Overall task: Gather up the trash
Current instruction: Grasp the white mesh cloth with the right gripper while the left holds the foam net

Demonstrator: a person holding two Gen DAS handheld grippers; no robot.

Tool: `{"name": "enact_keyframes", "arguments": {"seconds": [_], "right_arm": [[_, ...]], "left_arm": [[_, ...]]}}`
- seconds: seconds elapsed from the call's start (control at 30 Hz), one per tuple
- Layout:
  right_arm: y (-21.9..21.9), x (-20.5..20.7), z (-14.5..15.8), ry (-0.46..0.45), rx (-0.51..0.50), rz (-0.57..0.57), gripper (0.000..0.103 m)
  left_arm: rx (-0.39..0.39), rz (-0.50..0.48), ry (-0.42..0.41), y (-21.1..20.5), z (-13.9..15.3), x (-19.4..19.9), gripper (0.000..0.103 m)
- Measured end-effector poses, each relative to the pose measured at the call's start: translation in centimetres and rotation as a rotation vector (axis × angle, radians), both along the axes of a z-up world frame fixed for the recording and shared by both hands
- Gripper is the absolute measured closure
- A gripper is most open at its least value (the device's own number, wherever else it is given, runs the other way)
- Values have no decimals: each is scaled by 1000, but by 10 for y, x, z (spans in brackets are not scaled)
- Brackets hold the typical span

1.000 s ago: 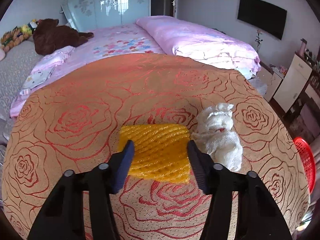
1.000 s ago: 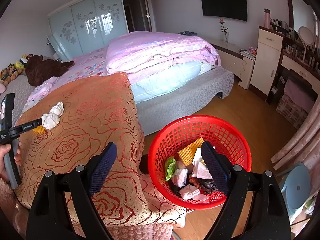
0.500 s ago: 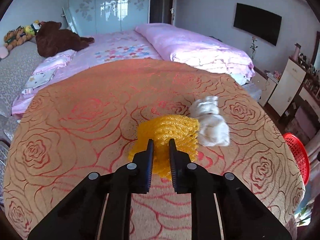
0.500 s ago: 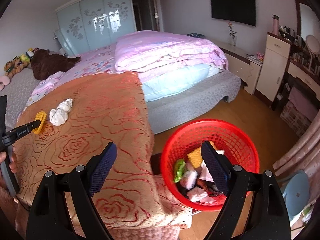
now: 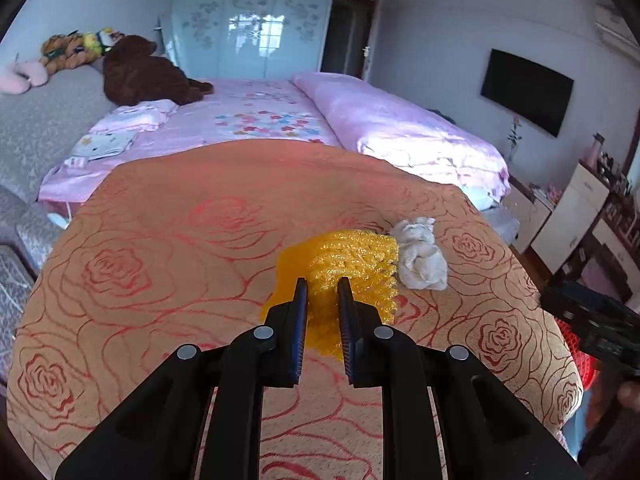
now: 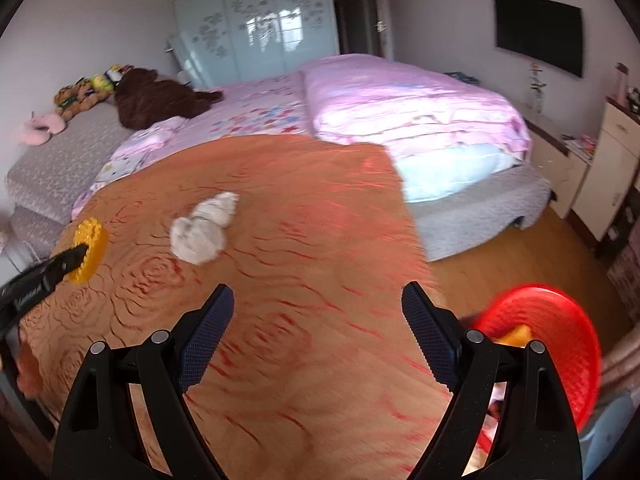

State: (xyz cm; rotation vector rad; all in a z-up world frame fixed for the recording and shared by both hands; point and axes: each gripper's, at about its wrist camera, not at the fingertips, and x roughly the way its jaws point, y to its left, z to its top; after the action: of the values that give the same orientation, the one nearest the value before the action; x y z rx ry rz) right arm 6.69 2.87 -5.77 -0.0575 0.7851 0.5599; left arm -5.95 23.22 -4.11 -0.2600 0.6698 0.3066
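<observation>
Yellow foam net (image 5: 352, 264), ribbed mesh sleeve, sits bunched on the rose-patterned orange cloth (image 5: 160, 280) over the worktop, pinched betw. the fingers of the left gripper (image 5: 322, 292), nearly closed, reaching fwd low over the cloth. Crumpled white tissue wad (image 5: 420, 258) lies touching the net's right edge. Right gripper (image 6: 318, 300) hovers above the cloth, fingers spread wide, grasping nothing. Red plastic basket (image 6: 560, 332), blurred, on the floor to the right.

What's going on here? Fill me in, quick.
Someone is picking trash off an orange rose-patterned cloth with two handheld grippers. The left gripper is clamped on a yellow foam net. A crumpled white tissue lies beside it on the cloth. The right gripper is open and empty above the cloth, and the red basket sits on the floor.
</observation>
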Motion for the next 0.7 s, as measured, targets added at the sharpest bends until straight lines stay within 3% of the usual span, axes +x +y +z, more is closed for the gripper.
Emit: {"name": "enact_keyframes", "arguments": {"seconds": [0.23,0.47,0.63,0.7], "right_arm": [[76,14,-2,-1,-23,119,20],[115,28,-12,13,-69,141,21],[131,33,-21,28,-122,158,35],[136,35,-27,51,-140,159,49]], "left_arm": [[-15,29,-8,11,-2,-7,89],[-39,47,-3,20,-6,-9,89],[-44,50,3,21,-9,-8,89],[-42,47,5,21,-10,-7,89]]}}
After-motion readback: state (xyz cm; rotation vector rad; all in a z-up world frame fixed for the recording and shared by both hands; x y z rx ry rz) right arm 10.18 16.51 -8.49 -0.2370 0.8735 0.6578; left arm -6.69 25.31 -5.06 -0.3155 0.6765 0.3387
